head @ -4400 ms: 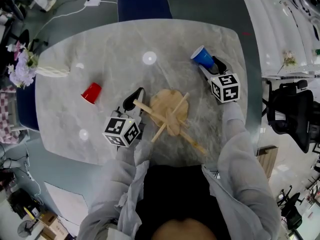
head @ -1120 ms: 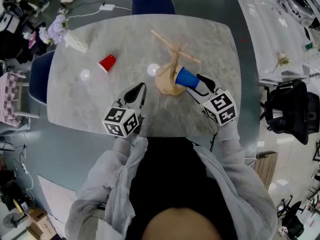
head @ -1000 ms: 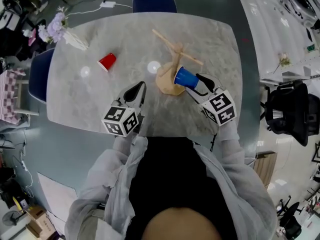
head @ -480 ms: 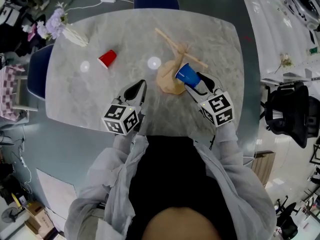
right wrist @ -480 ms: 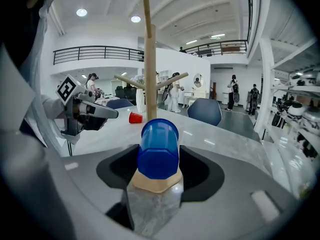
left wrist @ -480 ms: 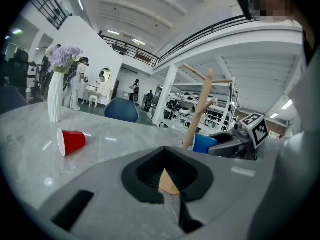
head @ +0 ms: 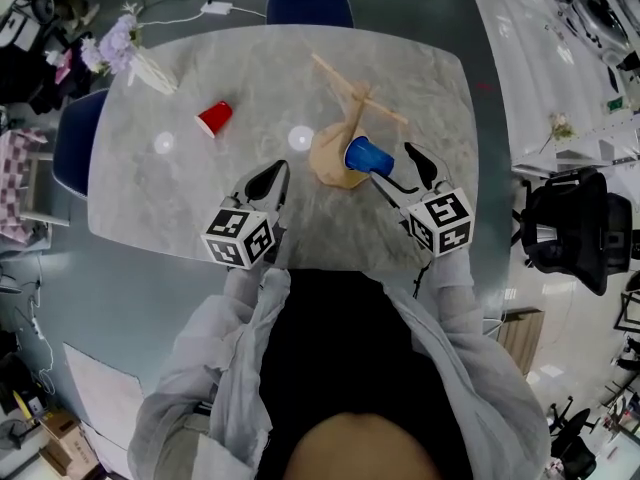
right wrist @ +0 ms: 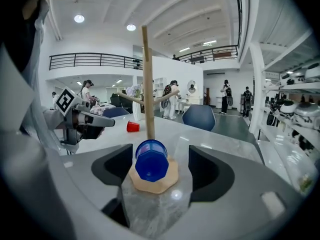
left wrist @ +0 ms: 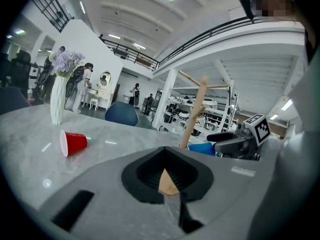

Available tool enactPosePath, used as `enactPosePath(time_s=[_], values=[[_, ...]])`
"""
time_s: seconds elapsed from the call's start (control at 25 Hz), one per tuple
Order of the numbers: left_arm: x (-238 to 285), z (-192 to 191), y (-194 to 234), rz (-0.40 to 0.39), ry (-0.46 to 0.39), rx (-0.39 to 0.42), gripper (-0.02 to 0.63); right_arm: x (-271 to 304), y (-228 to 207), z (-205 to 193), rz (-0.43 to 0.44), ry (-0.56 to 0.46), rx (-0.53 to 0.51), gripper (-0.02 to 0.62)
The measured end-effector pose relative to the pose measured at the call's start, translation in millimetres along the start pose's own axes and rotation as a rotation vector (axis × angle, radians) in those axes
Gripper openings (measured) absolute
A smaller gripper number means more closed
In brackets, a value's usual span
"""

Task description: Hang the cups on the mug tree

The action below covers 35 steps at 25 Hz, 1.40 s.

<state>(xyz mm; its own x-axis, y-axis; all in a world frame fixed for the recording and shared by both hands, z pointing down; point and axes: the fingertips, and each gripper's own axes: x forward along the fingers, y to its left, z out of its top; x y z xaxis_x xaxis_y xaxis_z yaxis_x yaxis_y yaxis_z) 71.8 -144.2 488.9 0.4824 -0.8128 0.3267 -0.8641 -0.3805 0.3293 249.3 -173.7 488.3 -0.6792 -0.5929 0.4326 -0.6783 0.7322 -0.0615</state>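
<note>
Glossy marble table — matt wooden mug tree

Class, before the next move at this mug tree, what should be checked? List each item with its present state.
1. right gripper clear of blue cup: ok; jaws opening, gaps on both sides.
2. Blue cup seated on a peg of the mug tree: cannot tell.
3. Mug tree upright: ok.
4. red cup hung: not ok; it lies on its side on the table.
5. left gripper free: ok; shut, empty.
</note>
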Motion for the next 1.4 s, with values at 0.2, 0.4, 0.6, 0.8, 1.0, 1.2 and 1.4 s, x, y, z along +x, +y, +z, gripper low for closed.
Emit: enactPosePath(time_s=[0.2,0.4,0.6,0.8,1.0,1.2,1.4], values=[[-10.8,-0.8,-13.9,-0.004,-0.019,0.008,0.0,-22.0,5.0,8.8,-0.025,-0.044,-0.015,0.353],[-28.2,-5.6,-25.7,-0.004,-0.02,0.025,0.0,-42.0,22.0,18.1,-0.022,-0.109,-0.014,0.353],[-46.2,-13.7,-31.8,0.012,-0.008,0.029,0.0,-55.8,45.6,18.2,0.006,-0.147,-0.016,0.351],[-61.9,-17.2,-34.5,0.037,-0.003,0.031,0.0,-57.5,69.0,16.2,0.064,-0.166,0.003,0.344],[-79.2,-25.1,-27.1,0.081,0.006,0.02,0.0,-44.1,98.5,16.2,0.172,-0.166,0.011,0.33],[-101.1,-25.8,1.5,0.15,-0.011,-0.016,0.0,-14.3,140.5,20.2,0.285,-0.135,-0.036,0.33],[-125.7,-21.1,34.3,0.2,-0.033,-0.044,0.002,21.6,177.7,28.0,0.36,-0.097,-0.075,0.33]])
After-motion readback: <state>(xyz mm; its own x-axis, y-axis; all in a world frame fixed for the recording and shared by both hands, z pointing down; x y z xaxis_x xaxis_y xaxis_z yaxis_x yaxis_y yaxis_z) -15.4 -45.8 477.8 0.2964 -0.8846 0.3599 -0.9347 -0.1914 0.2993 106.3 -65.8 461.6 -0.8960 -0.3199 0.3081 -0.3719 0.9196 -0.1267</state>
